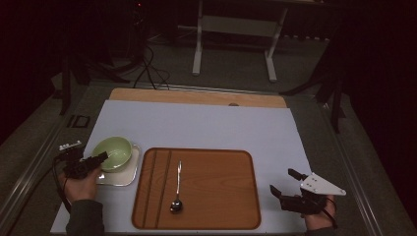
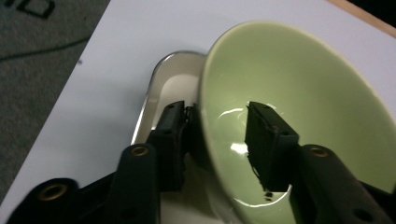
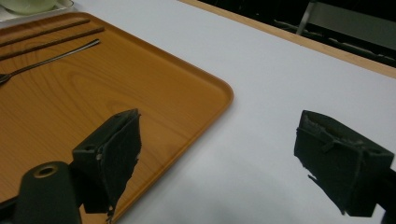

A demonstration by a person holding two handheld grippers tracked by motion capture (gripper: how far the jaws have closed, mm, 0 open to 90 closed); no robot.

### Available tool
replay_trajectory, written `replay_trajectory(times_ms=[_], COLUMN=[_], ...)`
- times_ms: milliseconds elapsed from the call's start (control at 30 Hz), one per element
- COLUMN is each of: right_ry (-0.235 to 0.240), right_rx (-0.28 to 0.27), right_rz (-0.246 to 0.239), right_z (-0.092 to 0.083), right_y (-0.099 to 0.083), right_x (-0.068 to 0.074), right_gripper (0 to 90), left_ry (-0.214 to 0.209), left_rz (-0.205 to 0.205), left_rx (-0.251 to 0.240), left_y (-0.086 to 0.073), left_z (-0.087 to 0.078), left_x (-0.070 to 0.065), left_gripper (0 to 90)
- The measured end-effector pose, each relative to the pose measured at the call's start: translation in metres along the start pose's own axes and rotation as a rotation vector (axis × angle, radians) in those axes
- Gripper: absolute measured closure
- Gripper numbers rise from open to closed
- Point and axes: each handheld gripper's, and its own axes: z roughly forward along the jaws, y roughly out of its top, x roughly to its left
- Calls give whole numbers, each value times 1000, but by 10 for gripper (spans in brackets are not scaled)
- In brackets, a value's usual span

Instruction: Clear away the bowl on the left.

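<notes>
A pale green bowl [image 1: 113, 152] [image 2: 303, 93] sits on a small white square dish [image 1: 120, 176] [image 2: 173, 79] at the left of the white mat. My left gripper [image 1: 101, 160] [image 2: 217, 116] straddles the bowl's near rim, one jaw outside against the wall and the other inside. A gap shows between the inner pad and the wall. My right gripper [image 1: 281, 180] [image 3: 219, 135] hovers wide open over the mat just right of the wooden tray [image 1: 221, 196] [image 3: 163, 102], with nothing between its jaws.
A metal spoon [image 1: 177, 189] [image 3: 46, 58] lies lengthwise on the tray, with two dark thin sticks [image 1: 152, 182] [image 3: 46, 28] left of it. The white mat [image 1: 206, 128] covers the table up to a wooden strip [image 1: 196, 97] at the far edge.
</notes>
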Motion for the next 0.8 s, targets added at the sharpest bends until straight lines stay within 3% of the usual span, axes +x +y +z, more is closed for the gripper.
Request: replay_trajectory(times_ms=[133,400,633,700,800], right_ry=[1,3,3,4,4], right_rx=[0,2,2,3,3], right_rz=[-1,-2,-2,-2,-2], right_z=[0,0,1,1,1], right_y=[0,0,0,0,0], right_x=[0,0,0,0,0], right_gripper=[145,145,145,145,145], left_ry=[-22,-30,-39,-52,-47], left_rz=[-37,-62,-88,-113,-119], left_rx=[16,38,25,20,18], left_y=[0,1,0,-1,-1], left_z=[3,4,3,3,3], left_x=[3,5,9,12,12], left_gripper=[644,690,807,820,823])
